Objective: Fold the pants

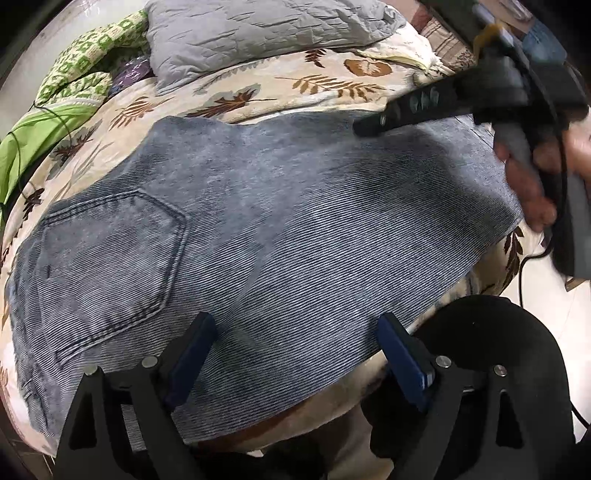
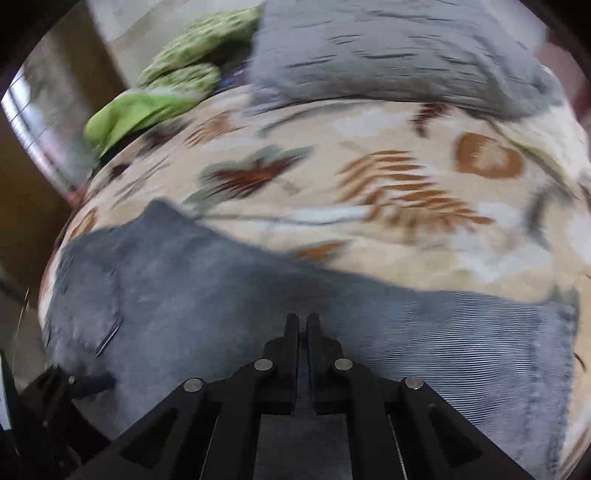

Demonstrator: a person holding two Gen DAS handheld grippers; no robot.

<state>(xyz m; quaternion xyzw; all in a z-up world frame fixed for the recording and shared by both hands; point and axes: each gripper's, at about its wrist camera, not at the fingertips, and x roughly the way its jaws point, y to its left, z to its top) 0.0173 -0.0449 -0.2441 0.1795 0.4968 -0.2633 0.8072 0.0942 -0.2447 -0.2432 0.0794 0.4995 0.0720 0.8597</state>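
Grey-blue denim pants (image 1: 280, 206) lie folded flat on the bed, with a back pocket (image 1: 110, 251) at the left. My left gripper (image 1: 299, 332) hovers over their near edge, its jaws wide open with only cloth below them. My right gripper (image 1: 364, 127), held by a hand (image 1: 528, 184), reaches in from the upper right over the far edge of the pants. In the blurred right wrist view that right gripper (image 2: 303, 317) is shut above the pants (image 2: 221, 295), with nothing visible between its fingers. The left gripper (image 2: 92, 382) shows at the lower left.
A cream leaf-print bedspread (image 1: 258, 92) covers the bed. A grey quilted blanket (image 1: 258, 33) and green patterned cloth (image 1: 74, 85) lie at the back. Pale floor (image 1: 554, 295) and a black cable (image 1: 532, 258) sit past the bed's right edge.
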